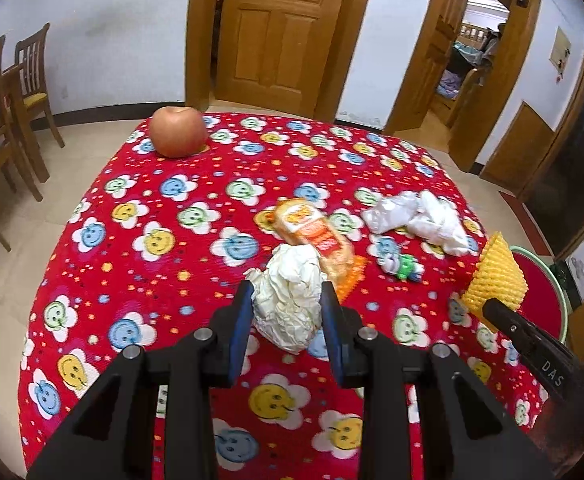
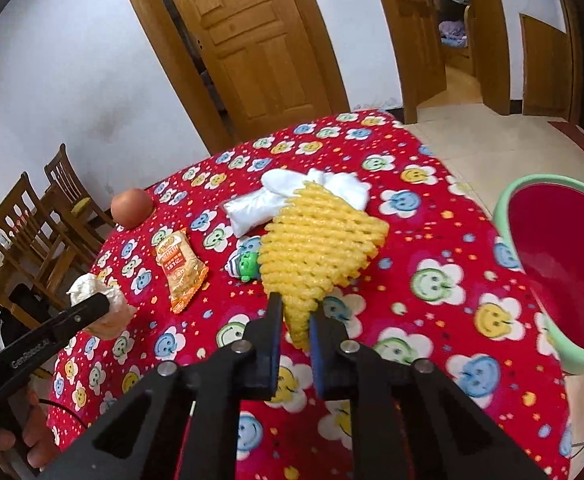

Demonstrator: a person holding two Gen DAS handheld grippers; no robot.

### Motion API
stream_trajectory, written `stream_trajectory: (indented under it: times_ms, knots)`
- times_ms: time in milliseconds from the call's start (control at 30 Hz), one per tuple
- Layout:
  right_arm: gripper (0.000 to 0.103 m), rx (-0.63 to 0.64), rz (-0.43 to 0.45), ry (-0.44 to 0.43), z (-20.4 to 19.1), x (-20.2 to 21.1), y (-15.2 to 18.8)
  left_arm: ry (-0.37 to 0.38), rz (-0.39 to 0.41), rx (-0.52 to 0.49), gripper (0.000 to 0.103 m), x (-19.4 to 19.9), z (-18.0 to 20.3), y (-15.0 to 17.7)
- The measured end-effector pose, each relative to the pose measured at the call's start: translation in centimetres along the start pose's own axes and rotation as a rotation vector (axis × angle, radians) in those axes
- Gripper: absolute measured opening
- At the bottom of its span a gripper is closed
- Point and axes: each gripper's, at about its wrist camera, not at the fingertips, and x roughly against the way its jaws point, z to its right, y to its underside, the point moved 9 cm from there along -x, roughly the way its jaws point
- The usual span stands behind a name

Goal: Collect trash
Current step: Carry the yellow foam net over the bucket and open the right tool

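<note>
My left gripper (image 1: pixel 288 294) is shut on a crumpled ball of white paper (image 1: pixel 288 300), held just above the red flowered tablecloth (image 1: pixel 172 280). In the right wrist view that paper ball (image 2: pixel 96 300) shows at the left in the left gripper (image 2: pixel 106 304). My right gripper (image 2: pixel 296 312) is shut on a yellow foam fruit net (image 2: pixel 316 248), lifted off the cloth; the net (image 1: pixel 496 276) also shows at the right of the left wrist view. On the table lie an orange snack wrapper (image 1: pixel 316 236), a white plastic bag (image 1: pixel 416 220) and a small green and white wrapper (image 1: pixel 402 266).
An apple (image 1: pixel 178 131) sits at the far left of the table. A bin with a green rim (image 2: pixel 532 312) and red inside stands beside the table's right edge. Wooden chairs (image 1: pixel 8 112) stand at the left, wooden doors (image 1: pixel 280 32) behind. A person's hand (image 2: pixel 8 436) holds the left gripper.
</note>
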Motion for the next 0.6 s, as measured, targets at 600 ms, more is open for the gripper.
stream_trajectory:
  times_ms: [600]
  knots:
    - [0.014, -0.096, 0.106, 0.086, 7.4, 6.1, -0.7, 0.134, -0.033, -0.095, 0.033, 0.5, 8.6, 0.5]
